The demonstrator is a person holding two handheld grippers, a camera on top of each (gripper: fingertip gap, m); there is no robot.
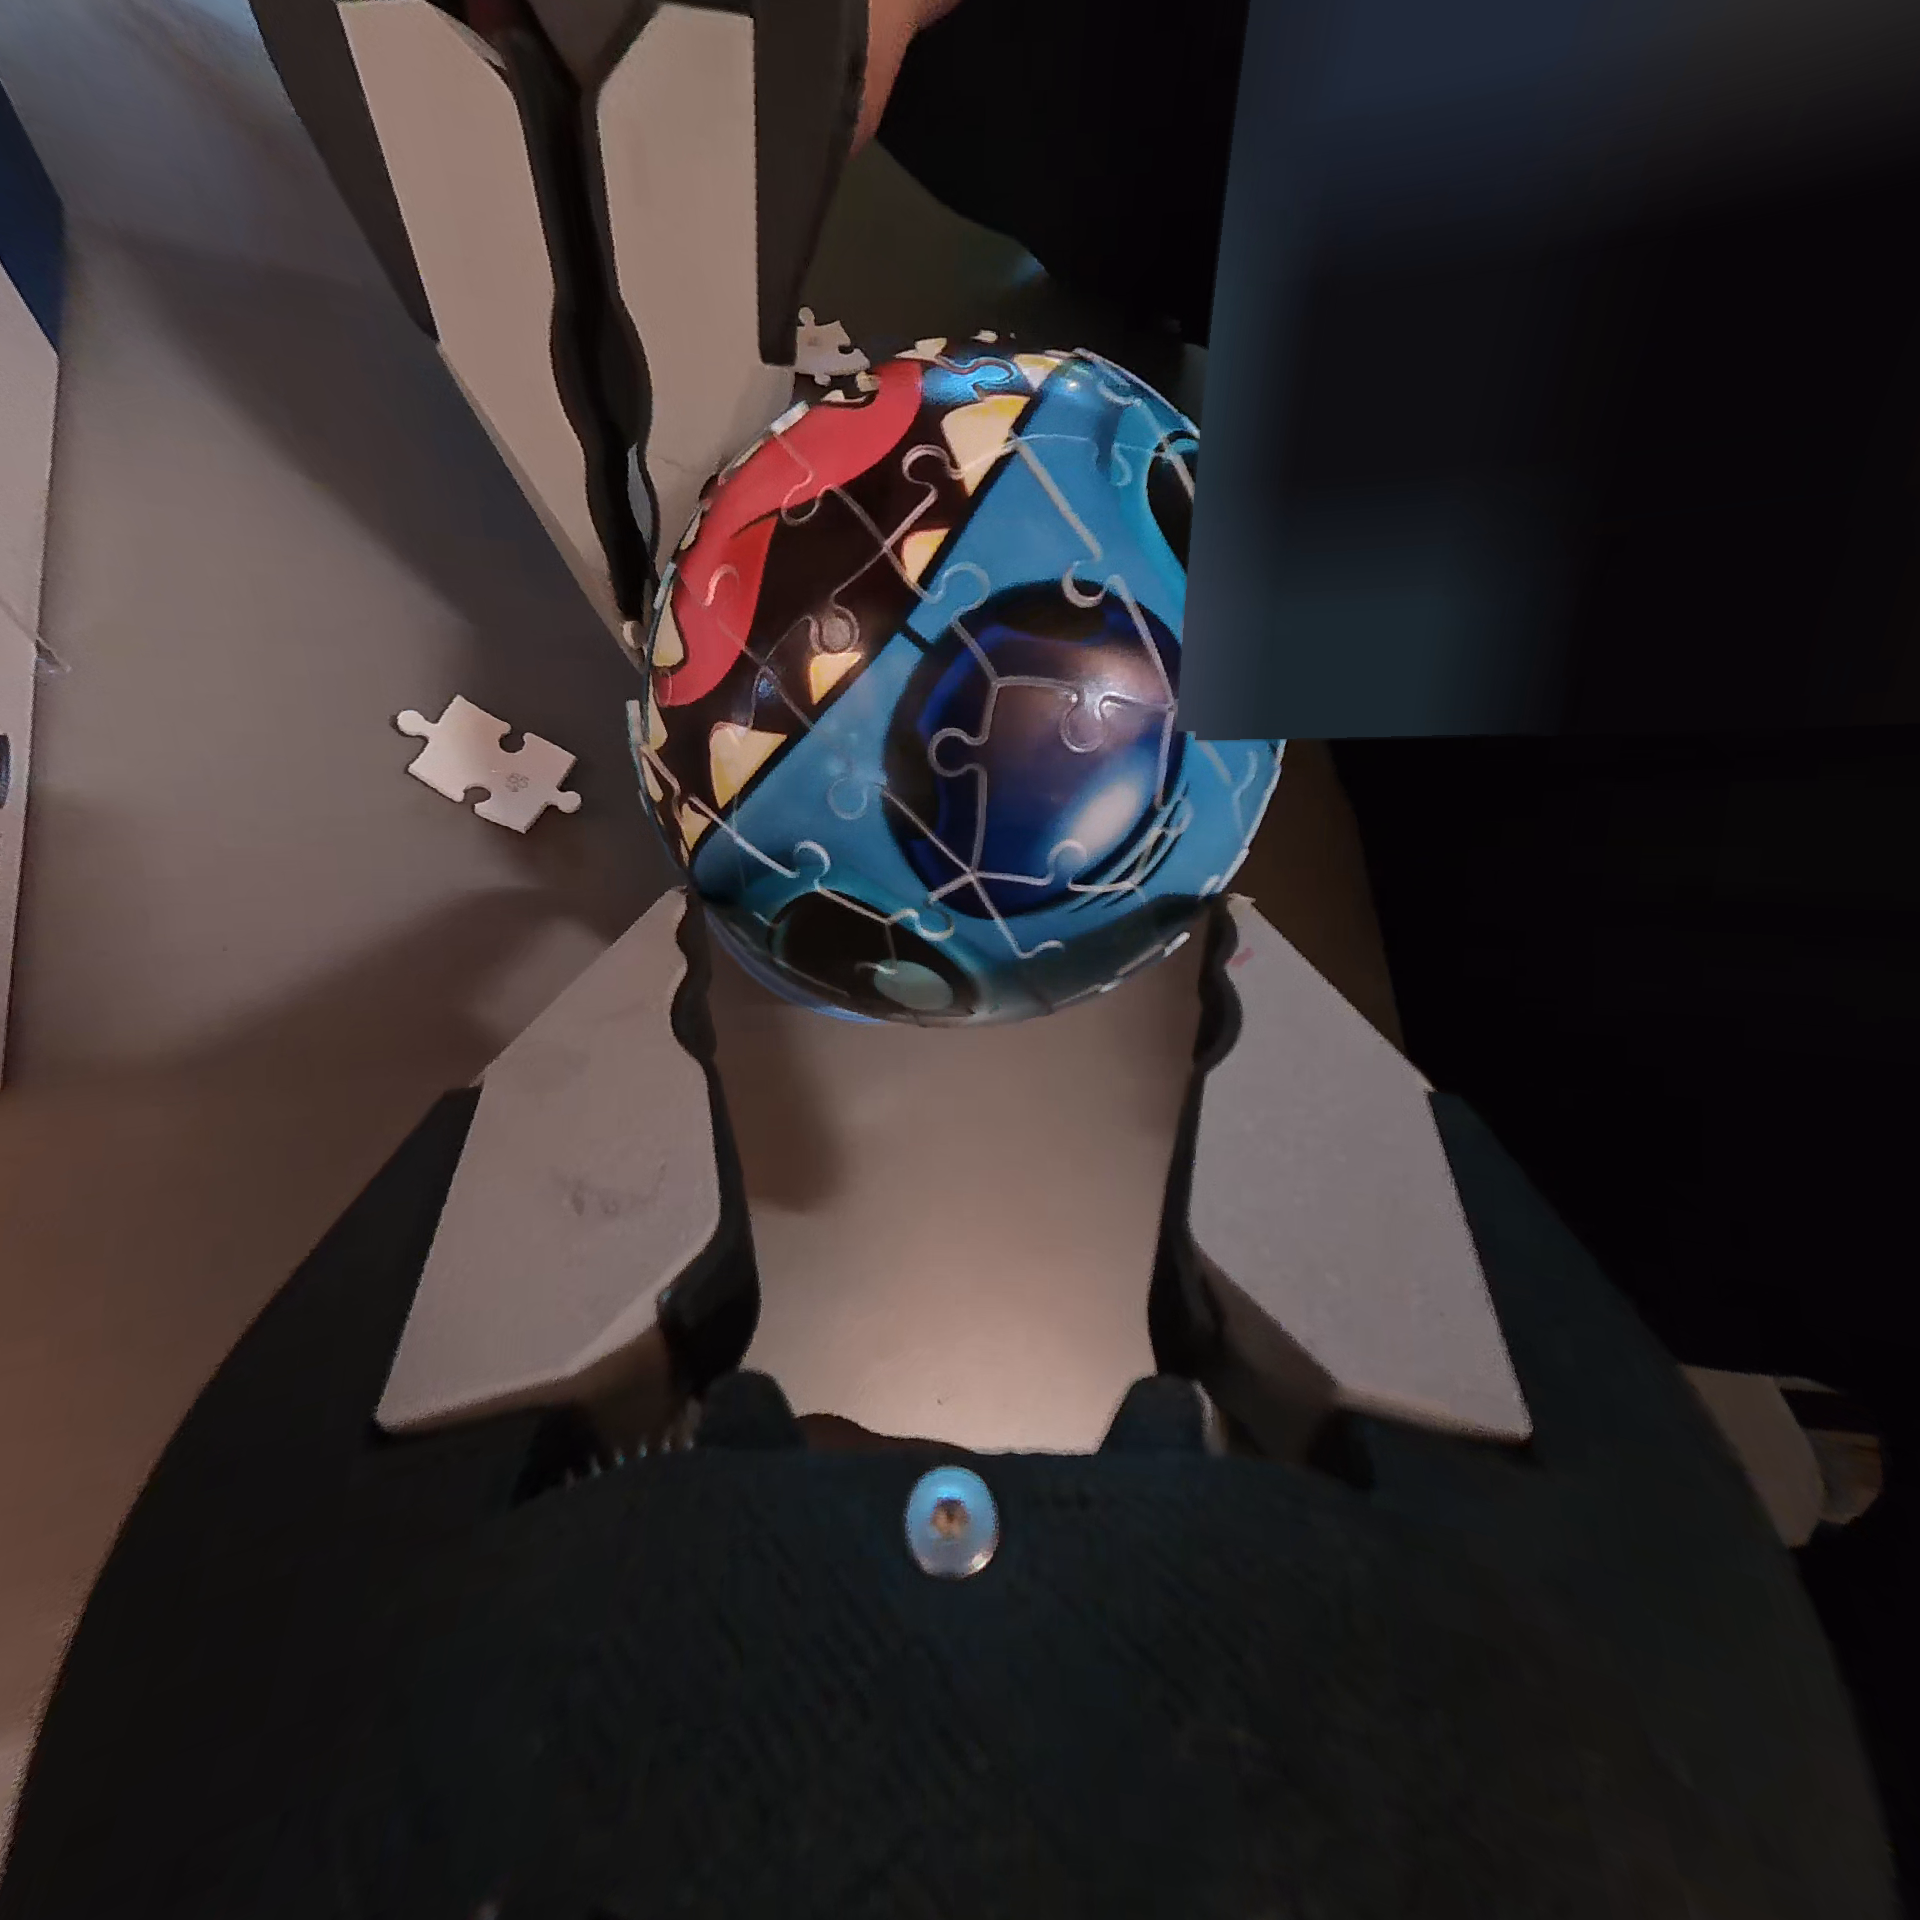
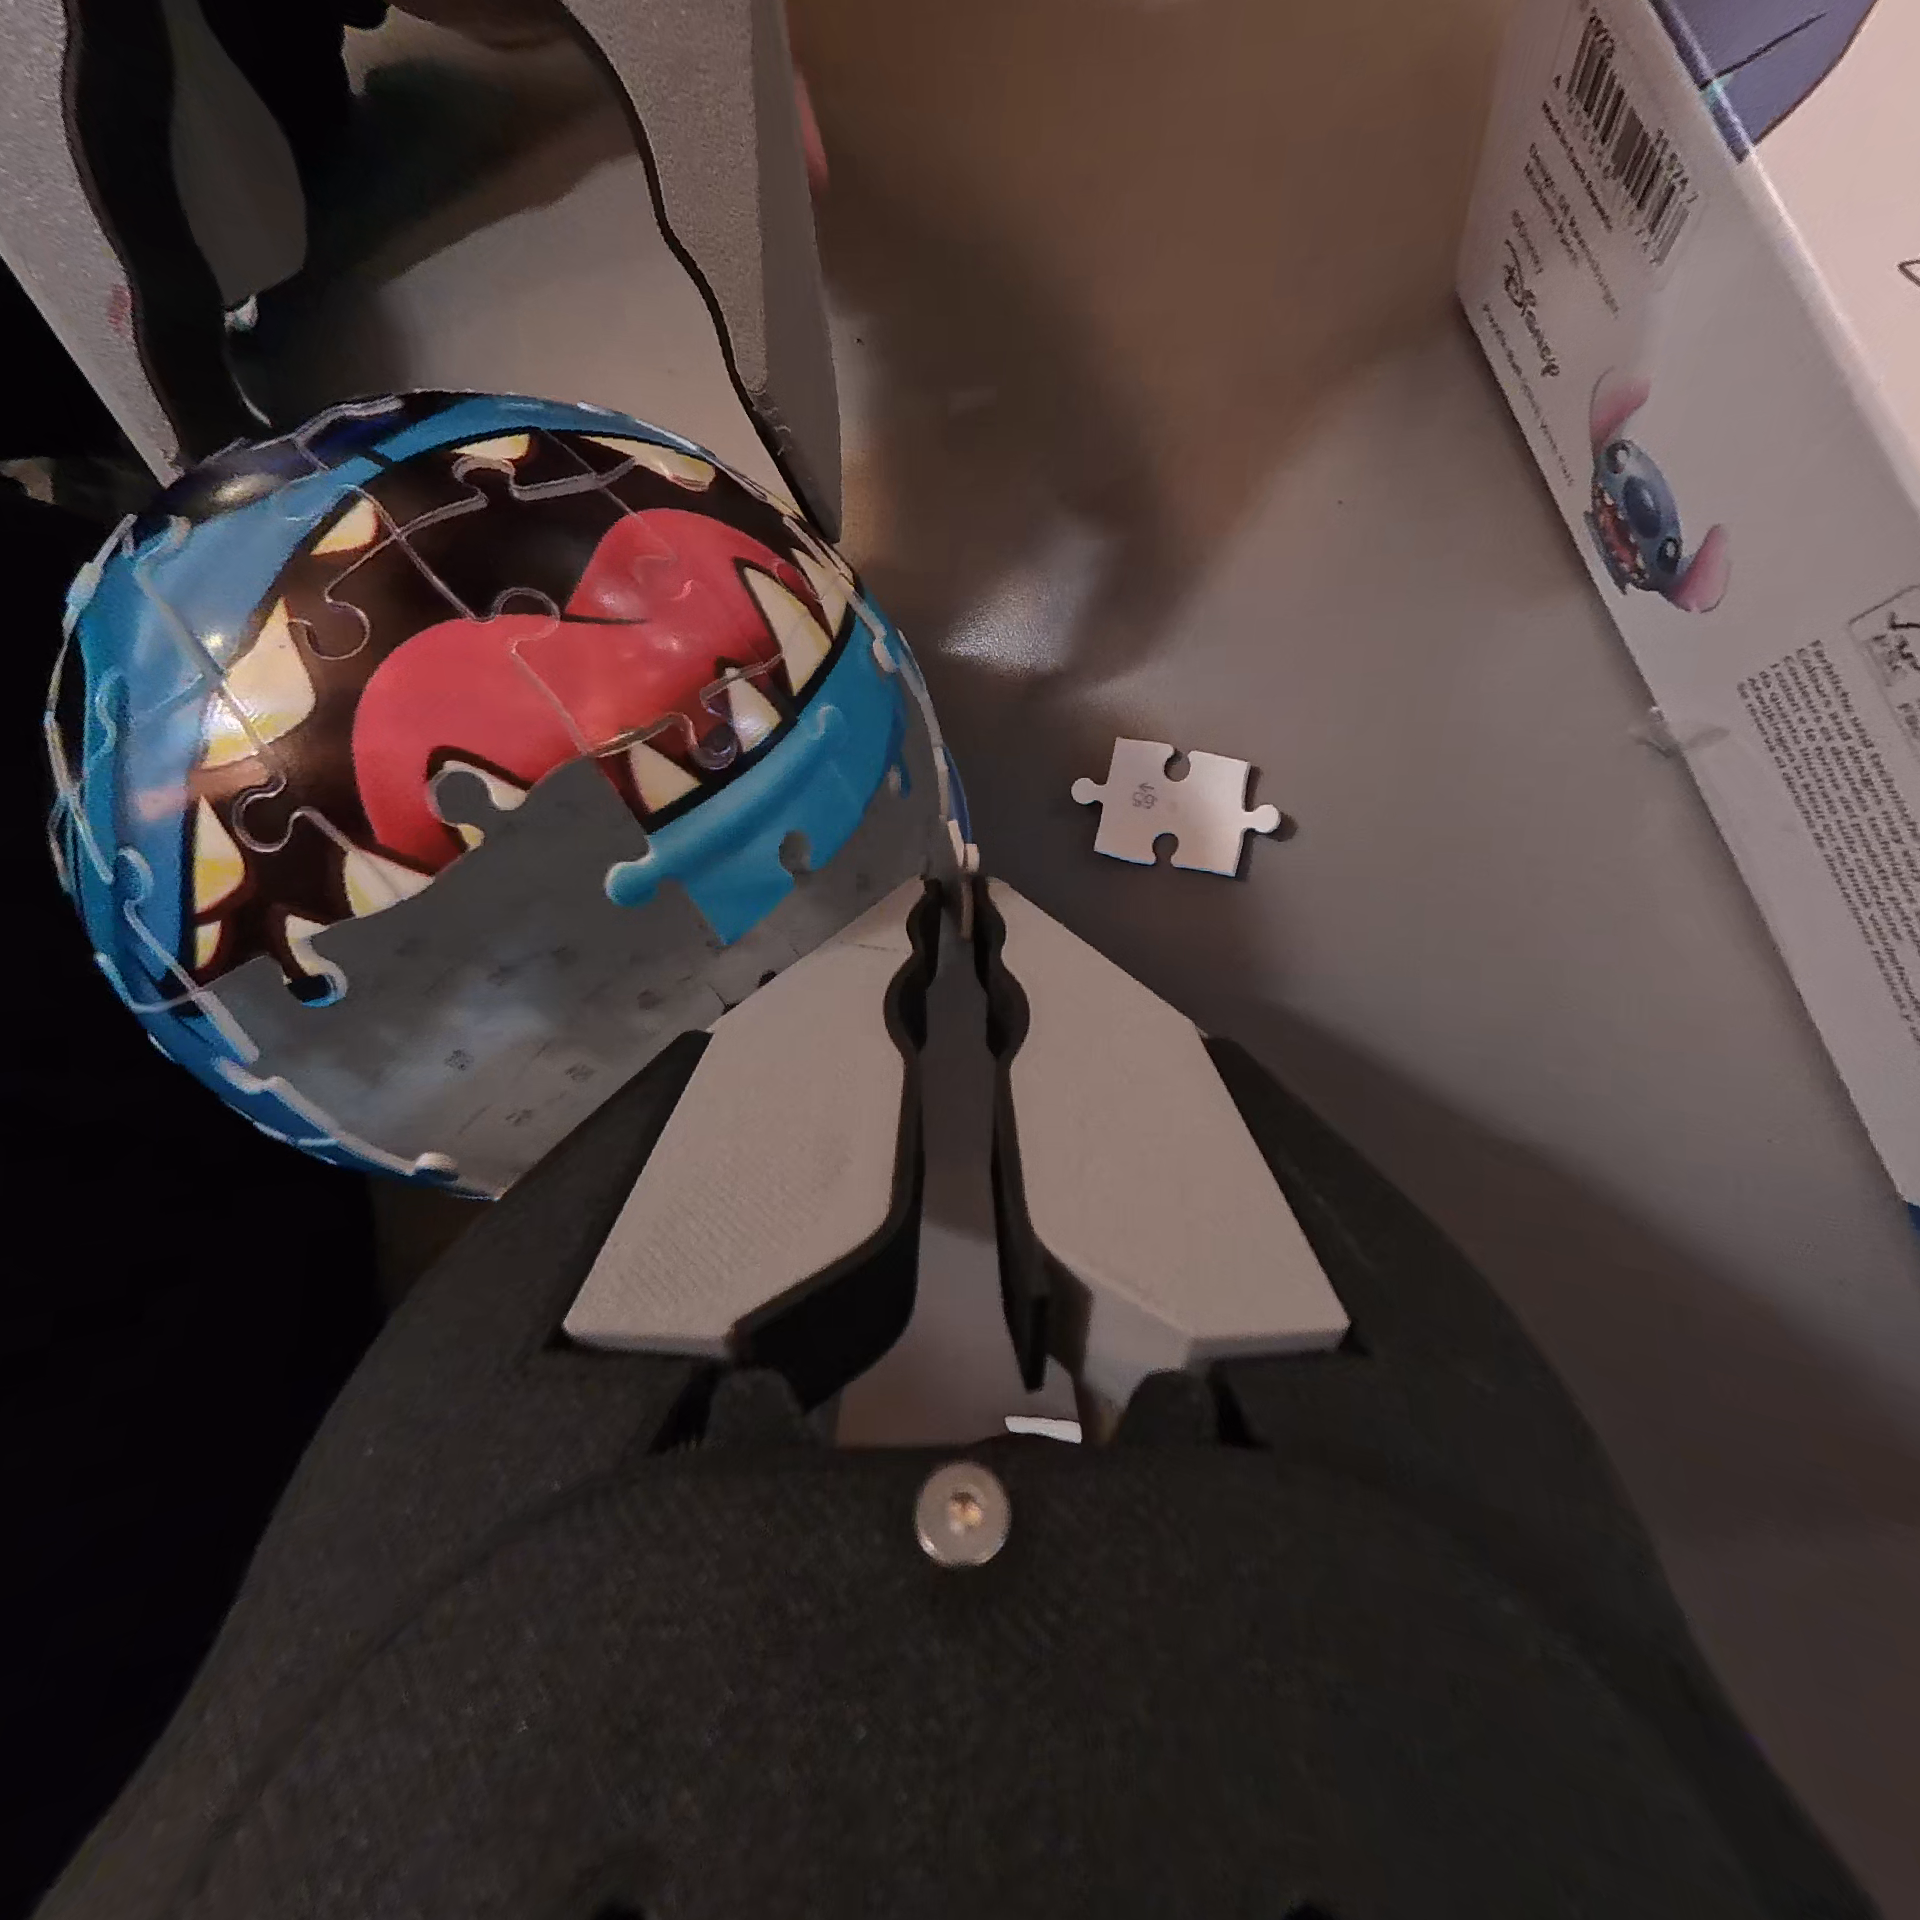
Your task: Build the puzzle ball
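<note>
Left hand-held gripper (image 1: 956,914) clamps the puzzle ball (image 1: 935,675). Right hand-held gripper (image 2: 961,894) pinches a small piece at the gap's edge; next, seat it. Spare piece (image 2: 1179,816) waits on counter (image 2: 1455,1039).

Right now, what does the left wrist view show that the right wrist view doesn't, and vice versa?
Only the left wrist view: the puzzle ball's blue side with the big dark eye, and the left gripper with its jaws spread around the ball's lower part.

Only the right wrist view: the unfinished gap in the ball, grey inside showing, and the white puzzle box at the right.

Both: the ball's red tongue and teeth, the loose grey piece lying face-down on the table, and the right gripper, jaws nearly closed on a small piece at the ball's edge.
</note>
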